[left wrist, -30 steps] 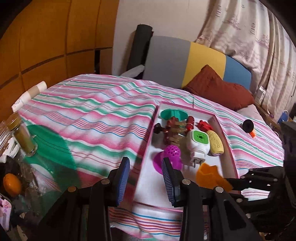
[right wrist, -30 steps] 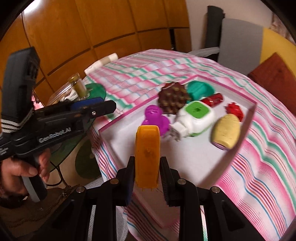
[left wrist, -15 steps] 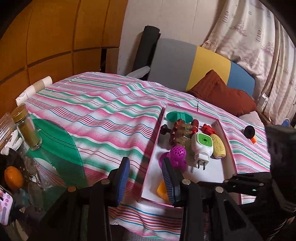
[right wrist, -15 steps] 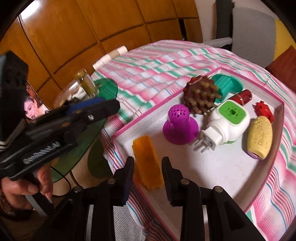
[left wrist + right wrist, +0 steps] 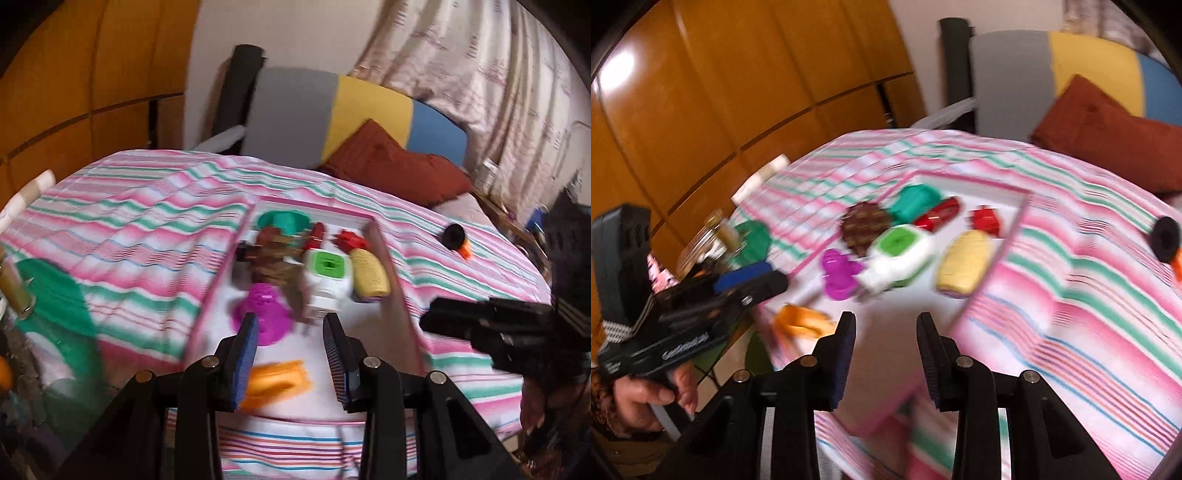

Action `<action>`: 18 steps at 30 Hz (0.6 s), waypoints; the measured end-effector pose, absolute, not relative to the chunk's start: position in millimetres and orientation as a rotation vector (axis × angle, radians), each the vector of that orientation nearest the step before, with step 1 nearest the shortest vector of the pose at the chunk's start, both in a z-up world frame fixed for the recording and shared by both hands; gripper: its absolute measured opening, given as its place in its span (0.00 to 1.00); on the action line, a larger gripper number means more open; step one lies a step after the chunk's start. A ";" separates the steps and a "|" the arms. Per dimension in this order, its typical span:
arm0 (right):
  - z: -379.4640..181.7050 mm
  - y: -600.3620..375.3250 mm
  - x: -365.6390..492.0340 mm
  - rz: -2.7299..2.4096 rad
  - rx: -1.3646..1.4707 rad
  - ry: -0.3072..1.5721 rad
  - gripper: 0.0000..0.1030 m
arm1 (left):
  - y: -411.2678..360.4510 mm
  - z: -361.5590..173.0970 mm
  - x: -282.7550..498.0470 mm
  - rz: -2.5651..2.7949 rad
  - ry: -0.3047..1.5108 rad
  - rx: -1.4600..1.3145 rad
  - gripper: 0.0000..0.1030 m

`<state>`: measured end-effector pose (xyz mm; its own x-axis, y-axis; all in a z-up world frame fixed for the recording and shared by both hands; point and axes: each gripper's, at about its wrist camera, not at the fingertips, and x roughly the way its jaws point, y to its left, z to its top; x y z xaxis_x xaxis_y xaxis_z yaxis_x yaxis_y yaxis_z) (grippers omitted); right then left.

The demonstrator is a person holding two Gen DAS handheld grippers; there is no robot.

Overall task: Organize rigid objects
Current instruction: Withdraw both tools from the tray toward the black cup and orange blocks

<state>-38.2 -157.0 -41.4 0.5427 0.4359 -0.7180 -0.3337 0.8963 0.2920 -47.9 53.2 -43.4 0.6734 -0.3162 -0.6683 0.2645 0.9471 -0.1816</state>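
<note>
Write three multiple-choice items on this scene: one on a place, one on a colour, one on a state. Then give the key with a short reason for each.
1. Where does the orange block lie?
A. at the near end of the pink-rimmed tray
B. on the red cushion
C. outside the tray on the striped cover

2. What colour is the top face of the white plug-in device?
A. blue
B. green
C. black

3. How do the jaws of the right gripper stand?
A. apart, holding nothing
B. clamped on the orange block
C. clamped on the tray rim

Key: 1 A, it rests on the white tray floor; 2 B, a green square shows; 3 A, the gap is empty.
</note>
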 end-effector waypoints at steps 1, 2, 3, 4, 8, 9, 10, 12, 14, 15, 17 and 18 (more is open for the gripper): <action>-41.9 -165.0 -38.1 0.440 0.134 0.887 0.34 | 45.9 -42.7 -48.8 -0.345 0.765 -0.061 0.35; -42.8 -174.0 -37.5 0.417 0.144 0.889 0.34 | 40.5 -42.0 -49.4 -0.358 0.763 -0.053 0.35; -44.2 -183.4 -37.3 0.393 0.155 0.892 0.34 | 33.4 -41.2 -50.1 -0.375 0.763 -0.041 0.35; -45.7 -190.2 -37.1 0.376 0.164 0.895 0.34 | 27.6 -40.8 -50.8 -0.391 0.765 -0.034 0.35; -52.1 -222.8 -36.7 0.297 0.192 0.910 0.34 | 1.3 -37.4 -52.8 -0.454 0.768 -0.001 0.35; -53.4 -229.1 -37.1 0.280 0.194 0.912 0.34 | -5.7 -36.4 -53.5 -0.470 0.766 0.010 0.35; -54.6 -234.7 -37.1 0.261 0.196 0.915 0.34 | -11.2 -35.8 -54.0 -0.482 0.765 0.018 0.35; -56.9 -246.5 -36.8 0.227 0.208 0.920 0.34 | -23.8 -35.2 -54.9 -0.509 0.768 0.038 0.35; -57.2 -259.8 -38.3 0.195 0.221 0.922 0.34 | -34.7 -34.6 -56.3 -0.532 0.769 0.052 0.35; -57.4 -264.4 -38.4 0.183 0.222 0.923 0.34 | -40.5 -34.7 -57.2 -0.543 0.770 0.062 0.35; -57.1 -274.1 -38.2 0.152 0.225 0.926 0.34 | -48.4 -35.1 -59.0 -0.560 0.777 0.076 0.35; -57.3 -278.8 -37.9 0.139 0.226 0.929 0.34 | -52.1 -35.4 -60.4 -0.568 0.779 0.084 0.35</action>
<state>-37.9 -278.8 -57.3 0.5924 0.2154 -0.7764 -0.0209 0.9674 0.2524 -60.4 -52.1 -35.4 0.5702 -0.4535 -0.6850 0.5139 0.8474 -0.1333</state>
